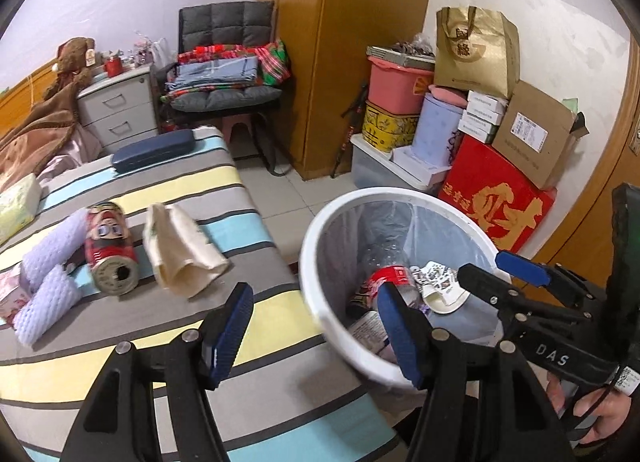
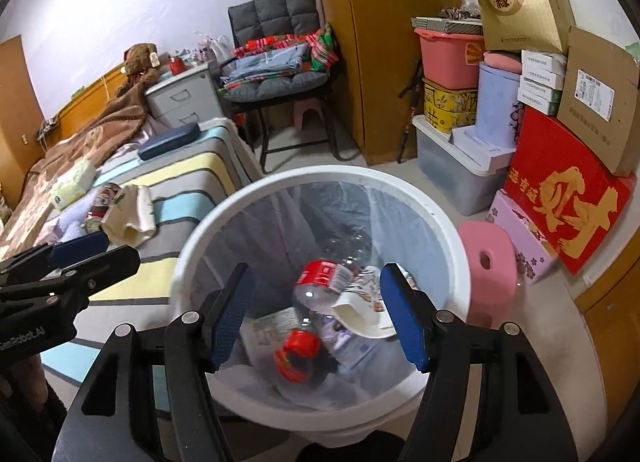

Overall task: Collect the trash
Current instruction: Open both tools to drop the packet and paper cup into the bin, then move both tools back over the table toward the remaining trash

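A white trash bin point(image 1: 316, 282) with a clear liner stands beside the striped bed; it also shows in the right wrist view point(image 2: 448, 230). Inside lie a plastic bottle with a red label point(image 2: 324, 274), a crushed paper cup point(image 2: 360, 314) and wrappers. On the bed lie a red can point(image 1: 110, 250), a cream paper bag point(image 1: 180, 250) and white foam netting point(image 1: 44, 286). My left gripper point(image 1: 316, 326) is open and empty over the bed's edge and the bin's rim. My right gripper point(image 2: 316, 314) is open and empty above the bin's mouth.
A dark blue case point(image 1: 152, 150) and a tissue pack point(image 1: 16, 206) lie farther up the bed. A chair point(image 1: 224, 62) with folded cloth, a wardrobe point(image 1: 344, 42) and stacked boxes point(image 1: 496, 206) stand behind. A pink stool point(image 2: 488, 270) stands right of the bin.
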Demonstrator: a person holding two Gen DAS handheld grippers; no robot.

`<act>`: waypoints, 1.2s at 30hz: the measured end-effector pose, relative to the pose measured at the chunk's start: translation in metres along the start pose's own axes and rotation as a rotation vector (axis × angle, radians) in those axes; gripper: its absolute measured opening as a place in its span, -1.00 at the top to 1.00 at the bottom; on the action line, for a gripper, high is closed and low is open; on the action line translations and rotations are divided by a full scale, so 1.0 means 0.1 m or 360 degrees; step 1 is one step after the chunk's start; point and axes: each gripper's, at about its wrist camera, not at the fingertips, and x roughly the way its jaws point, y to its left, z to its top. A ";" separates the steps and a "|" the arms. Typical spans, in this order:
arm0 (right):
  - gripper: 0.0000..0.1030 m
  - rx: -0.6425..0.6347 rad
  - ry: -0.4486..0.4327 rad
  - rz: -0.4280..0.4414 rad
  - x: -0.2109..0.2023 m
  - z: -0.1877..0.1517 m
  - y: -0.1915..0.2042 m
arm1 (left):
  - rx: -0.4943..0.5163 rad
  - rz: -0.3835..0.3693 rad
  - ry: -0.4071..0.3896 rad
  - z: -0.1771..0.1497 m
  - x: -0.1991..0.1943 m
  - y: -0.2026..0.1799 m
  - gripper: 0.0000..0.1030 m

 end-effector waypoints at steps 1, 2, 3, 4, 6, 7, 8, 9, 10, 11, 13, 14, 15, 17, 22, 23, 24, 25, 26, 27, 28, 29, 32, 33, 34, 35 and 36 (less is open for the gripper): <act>-0.31 -0.0011 -0.0006 0.0010 -0.01 0.00 0.04 | -0.0009 0.0008 -0.0005 -0.02 -0.03 0.04 -0.25; -0.31 -0.0022 -0.0010 0.0015 -0.01 0.01 0.07 | -0.0020 0.0015 -0.0007 -0.03 -0.06 0.08 -0.25; -0.31 -0.0030 -0.0013 0.0018 -0.01 0.01 0.12 | -0.0034 0.0021 -0.0007 -0.05 -0.08 0.13 -0.25; -0.31 -0.0035 -0.0014 0.0025 0.00 0.01 0.15 | -0.0049 0.0031 -0.0011 -0.07 -0.11 0.19 -0.25; -0.31 -0.0044 -0.0018 0.0055 0.01 0.02 0.22 | -0.0068 0.0063 -0.0018 -0.10 -0.17 0.30 -0.25; -0.31 -0.0048 -0.0022 0.0063 0.00 0.01 0.25 | -0.0082 0.0058 -0.0027 -0.11 -0.20 0.36 -0.25; -0.31 -0.0056 -0.0028 0.0071 0.00 0.01 0.29 | -0.0099 0.0044 -0.0033 -0.13 -0.23 0.42 -0.26; -0.31 -0.0064 -0.0030 0.0081 0.01 0.02 0.33 | -0.0121 0.0047 -0.0040 -0.14 -0.26 0.48 -0.27; -0.31 -0.0068 -0.0032 0.0088 0.01 0.02 0.36 | -0.0135 0.0070 -0.0050 -0.15 -0.28 0.52 -0.31; -0.31 -0.0074 -0.0033 0.0100 0.02 0.03 0.40 | -0.0144 0.0099 -0.0063 -0.17 -0.31 0.57 -0.34; -0.31 -0.0082 -0.0031 0.0118 0.03 0.03 0.44 | -0.0159 0.0108 -0.0066 -0.18 -0.35 0.66 -0.39; -0.31 -0.0090 -0.0027 0.0127 0.05 0.03 0.48 | -0.0168 0.0107 -0.0063 -0.19 -0.36 0.69 -0.40; -0.31 -0.0101 -0.0025 0.0134 0.06 0.04 0.52 | -0.0184 0.0101 -0.0057 -0.20 -0.38 0.76 -0.40; -0.31 -0.0119 -0.0020 0.0155 0.10 0.05 0.59 | -0.0214 0.0110 -0.0052 -0.23 -0.41 0.88 -0.41; -0.31 -0.0182 -0.0006 0.0224 0.15 0.05 0.83 | -0.0290 0.0203 -0.0051 -0.30 -0.51 1.22 -0.46; -0.31 -0.0199 -0.0003 0.0248 0.17 0.06 0.89 | -0.0313 0.0213 -0.0051 -0.32 -0.54 1.30 -0.46; -0.31 -0.0208 -0.0003 0.0264 0.19 0.06 0.93 | -0.0334 0.0224 -0.0053 -0.33 -0.56 1.36 -0.46; -0.31 -0.0218 0.0000 0.0278 0.21 0.07 0.98 | -0.0349 0.0232 -0.0056 -0.35 -0.57 1.42 -0.46; -0.31 -0.0229 0.0002 0.0293 0.23 0.08 1.04 | -0.0358 0.0248 -0.0058 -0.36 -0.58 1.49 -0.46; -0.31 -0.0236 0.0004 0.0304 0.25 0.09 1.07 | -0.0363 0.0272 -0.0059 -0.37 -0.60 1.55 -0.46; -0.31 -0.0241 0.0011 0.0309 0.28 0.10 1.10 | -0.0369 0.0292 -0.0063 -0.38 -0.62 1.60 -0.46; -0.31 -0.0250 0.0018 0.0325 0.31 0.10 1.15 | -0.0372 0.0302 -0.0065 -0.39 -0.63 1.63 -0.46; -0.31 -0.0282 0.0034 0.0344 0.35 0.11 1.26 | -0.0414 0.0345 -0.0072 -0.42 -0.68 1.81 -0.46; -0.31 -0.0306 0.0039 0.0346 0.38 0.11 1.32 | -0.0427 0.0366 -0.0072 -0.43 -0.69 1.89 -0.46; -0.31 -0.0326 0.0044 0.0350 0.40 0.12 1.37 | -0.0434 0.0390 -0.0074 -0.44 -0.71 1.95 -0.46; -0.31 -0.0339 0.0049 0.0359 0.41 0.12 1.40 | -0.0440 0.0406 -0.0076 -0.44 -0.73 2.00 -0.46; -0.31 -0.0354 0.0052 0.0371 0.43 0.12 1.43 | -0.0466 0.0436 -0.0074 -0.46 -0.75 2.09 -0.46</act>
